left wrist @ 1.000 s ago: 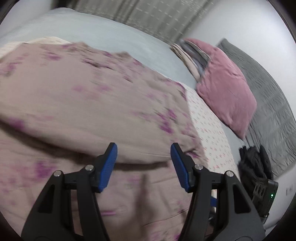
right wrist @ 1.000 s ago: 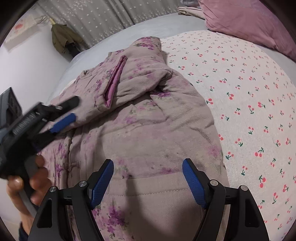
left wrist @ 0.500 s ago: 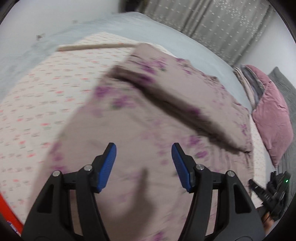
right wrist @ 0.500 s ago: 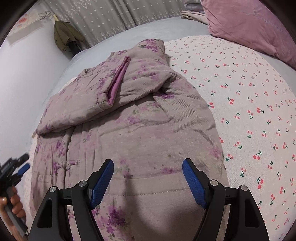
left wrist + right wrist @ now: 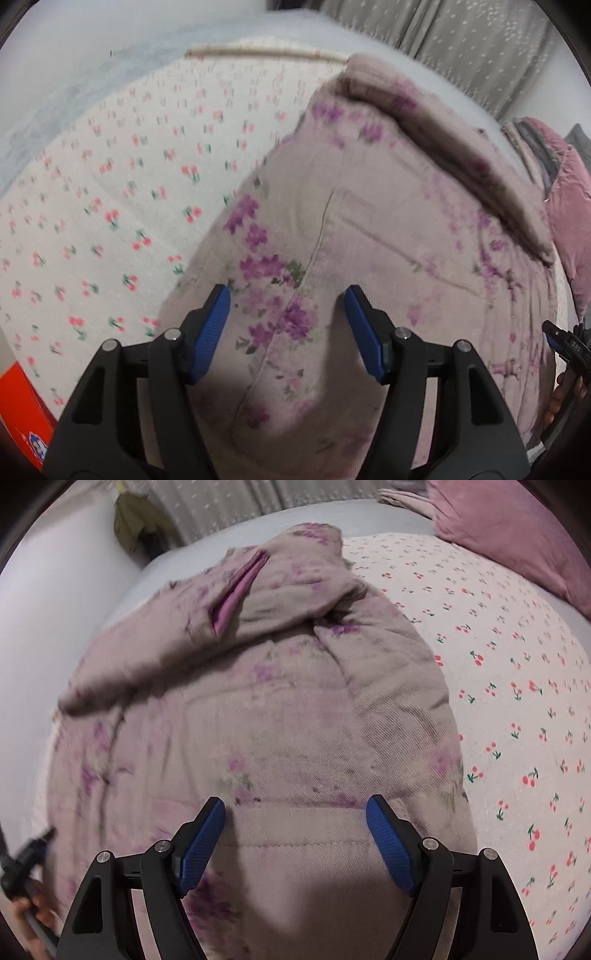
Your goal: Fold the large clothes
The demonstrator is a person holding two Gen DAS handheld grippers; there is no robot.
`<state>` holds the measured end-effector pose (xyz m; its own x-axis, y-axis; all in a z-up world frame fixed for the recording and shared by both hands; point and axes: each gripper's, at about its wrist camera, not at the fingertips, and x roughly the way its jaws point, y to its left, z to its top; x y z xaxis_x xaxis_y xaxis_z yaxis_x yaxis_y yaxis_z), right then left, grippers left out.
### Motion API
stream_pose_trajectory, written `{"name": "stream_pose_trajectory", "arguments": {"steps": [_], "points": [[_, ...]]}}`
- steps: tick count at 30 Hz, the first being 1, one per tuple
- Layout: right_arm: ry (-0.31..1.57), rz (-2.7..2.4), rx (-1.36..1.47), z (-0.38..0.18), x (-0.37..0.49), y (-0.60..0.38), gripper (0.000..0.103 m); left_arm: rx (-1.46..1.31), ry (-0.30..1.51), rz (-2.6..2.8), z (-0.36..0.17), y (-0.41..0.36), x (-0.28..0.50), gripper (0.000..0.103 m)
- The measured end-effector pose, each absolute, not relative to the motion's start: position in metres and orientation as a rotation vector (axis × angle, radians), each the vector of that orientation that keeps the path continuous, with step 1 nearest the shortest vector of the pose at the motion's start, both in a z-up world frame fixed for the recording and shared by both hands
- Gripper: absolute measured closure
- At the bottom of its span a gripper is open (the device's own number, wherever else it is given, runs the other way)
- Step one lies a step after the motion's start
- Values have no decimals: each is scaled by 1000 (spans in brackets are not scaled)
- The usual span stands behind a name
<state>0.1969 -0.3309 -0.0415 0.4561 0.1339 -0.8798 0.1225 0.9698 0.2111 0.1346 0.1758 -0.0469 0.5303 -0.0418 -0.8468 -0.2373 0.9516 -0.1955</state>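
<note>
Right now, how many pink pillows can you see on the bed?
1. The pink pillow lies at the far right of the bed, beyond the cherry-print sheet; the same pillow shows at the right edge of the left view. Others may be hidden.

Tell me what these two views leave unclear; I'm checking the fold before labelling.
- Floral padded jacket hem: both wrist views, cut off behind each camera's own gripper.
- Jacket's folded sleeve: right wrist view, motion-blurred.
- Right gripper: left wrist view, cut by the edge.
- Orange object: left wrist view, mostly out of frame.

Beige jacket (image 5: 388,229) with purple flowers — white sheet (image 5: 110,206) printed with red cherries.
</note>
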Motion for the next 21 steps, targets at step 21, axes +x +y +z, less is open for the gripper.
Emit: {"name": "stream_pose_trajectory", "arguments": {"steps": [21], "points": [[921, -94, 623, -23, -19, -457, 23, -397, 992, -18, -44, 252, 45, 40]]}}
